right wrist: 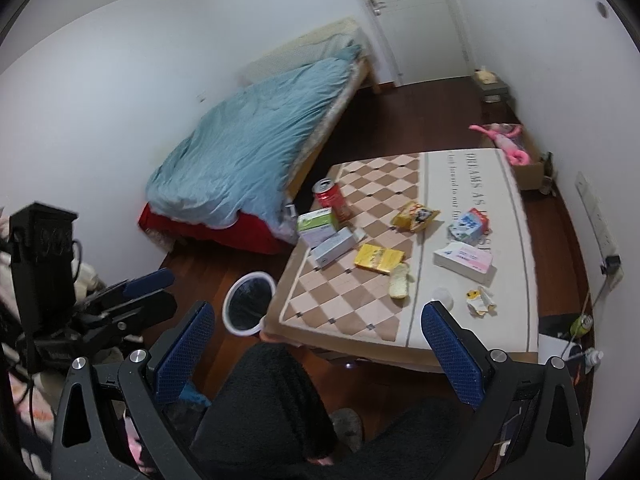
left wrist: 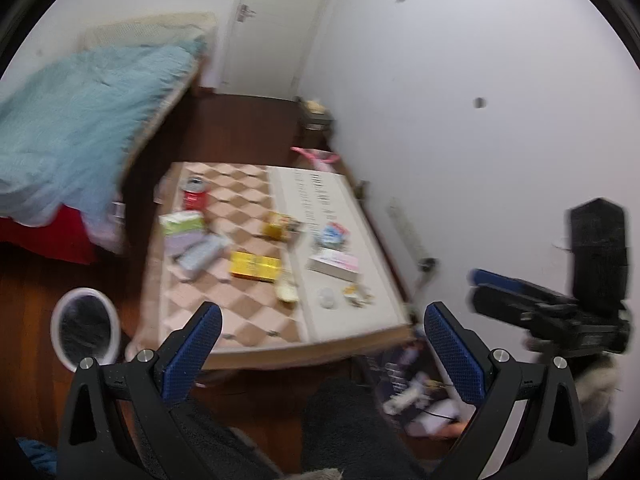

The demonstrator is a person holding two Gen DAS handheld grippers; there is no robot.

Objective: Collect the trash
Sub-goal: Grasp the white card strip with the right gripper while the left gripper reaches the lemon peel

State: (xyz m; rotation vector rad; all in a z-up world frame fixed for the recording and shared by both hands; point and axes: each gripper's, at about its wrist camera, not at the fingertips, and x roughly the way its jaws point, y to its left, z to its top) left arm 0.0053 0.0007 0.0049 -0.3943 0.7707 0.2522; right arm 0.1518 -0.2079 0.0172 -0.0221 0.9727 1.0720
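Trash lies on a low table (right wrist: 340, 308) with a checkered cloth: a red can (right wrist: 331, 196), a yellow snack bag (right wrist: 414, 216), a flat yellow box (right wrist: 379, 258), a piece of bread (right wrist: 400, 284) and a crumpled wrapper (right wrist: 482, 300). A white-rimmed bin (right wrist: 250, 306) with a black liner stands on the floor at the table's near left corner. My right gripper (right wrist: 320, 320) hangs open above the table's near edge, holding nothing. My left gripper (left wrist: 324, 320) is open too, short of the table (left wrist: 248, 312), with the bin (left wrist: 86, 328) to its left.
A bed with a blue quilt (right wrist: 256, 152) fills the far left. Boxes (right wrist: 320, 236), a blue-white carton (right wrist: 468, 226) and a pink-white box (right wrist: 464, 260) also lie on the table. A cardboard box with a pink toy (right wrist: 508, 140) stands beyond it. A person's dark-clad legs (right wrist: 272, 400) are below.
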